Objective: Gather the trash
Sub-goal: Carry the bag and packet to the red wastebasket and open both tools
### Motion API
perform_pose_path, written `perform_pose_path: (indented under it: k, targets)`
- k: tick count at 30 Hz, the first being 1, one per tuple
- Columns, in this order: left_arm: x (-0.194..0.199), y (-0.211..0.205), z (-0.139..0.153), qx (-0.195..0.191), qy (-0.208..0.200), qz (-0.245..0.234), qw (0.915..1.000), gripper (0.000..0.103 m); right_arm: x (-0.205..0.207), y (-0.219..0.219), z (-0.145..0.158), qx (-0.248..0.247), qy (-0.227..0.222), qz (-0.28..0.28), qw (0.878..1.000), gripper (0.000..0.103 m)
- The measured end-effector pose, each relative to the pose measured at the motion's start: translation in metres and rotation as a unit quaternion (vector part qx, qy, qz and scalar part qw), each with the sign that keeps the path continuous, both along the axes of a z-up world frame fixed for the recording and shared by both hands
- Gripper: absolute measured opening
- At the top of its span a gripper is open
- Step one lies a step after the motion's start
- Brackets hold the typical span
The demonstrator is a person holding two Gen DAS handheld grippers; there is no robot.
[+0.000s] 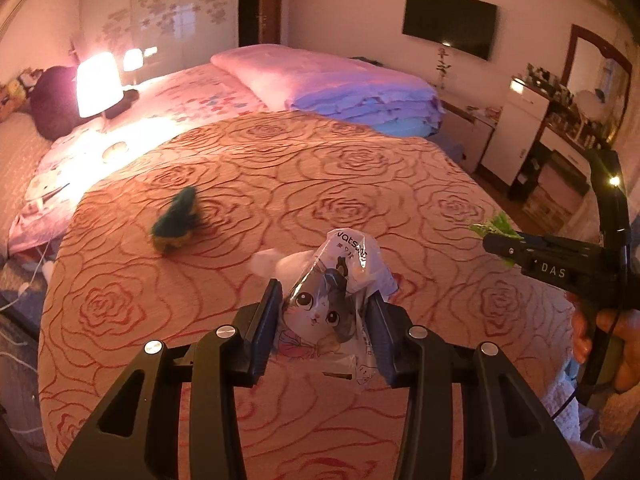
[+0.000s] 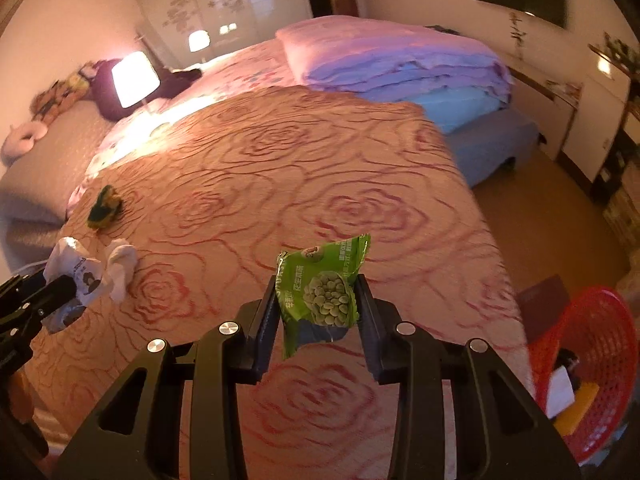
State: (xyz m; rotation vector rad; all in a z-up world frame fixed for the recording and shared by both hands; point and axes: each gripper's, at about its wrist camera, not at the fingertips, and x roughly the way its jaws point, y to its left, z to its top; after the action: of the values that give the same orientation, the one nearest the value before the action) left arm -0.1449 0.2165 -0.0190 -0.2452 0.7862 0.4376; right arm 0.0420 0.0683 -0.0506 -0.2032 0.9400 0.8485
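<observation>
My left gripper (image 1: pixel 326 312) is shut on a clear plastic wrapper with a cartoon cat (image 1: pixel 336 304), held above the rose-patterned bedspread (image 1: pixel 280 184). It also shows in the right wrist view (image 2: pixel 80 276). My right gripper (image 2: pixel 318 300) is shut on a green pea snack packet (image 2: pixel 324 292), held above the bed; the packet's tip shows in the left wrist view (image 1: pixel 496 226). A white crumpled tissue (image 2: pixel 120 264) lies on the bed by the left gripper. A dark green and yellow wrapper (image 1: pixel 176 222) lies further left on the bed.
A red mesh basket (image 2: pixel 592 364) with some items inside stands on the floor at the right of the bed. A lit lamp (image 1: pixel 98 84) stands at the far left. Folded pink and blue quilts (image 1: pixel 340 88) lie at the back. A dresser (image 1: pixel 560 128) stands at the right wall.
</observation>
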Motion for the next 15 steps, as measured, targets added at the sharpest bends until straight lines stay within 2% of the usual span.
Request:
perform_pose_path:
  k: [15]
  targets:
    - [0.058, -0.049, -0.002, 0.008, 0.010, -0.082, 0.9965, 0.040, 0.026, -0.090, -0.005, 0.008, 0.004, -0.109, 0.994, 0.035]
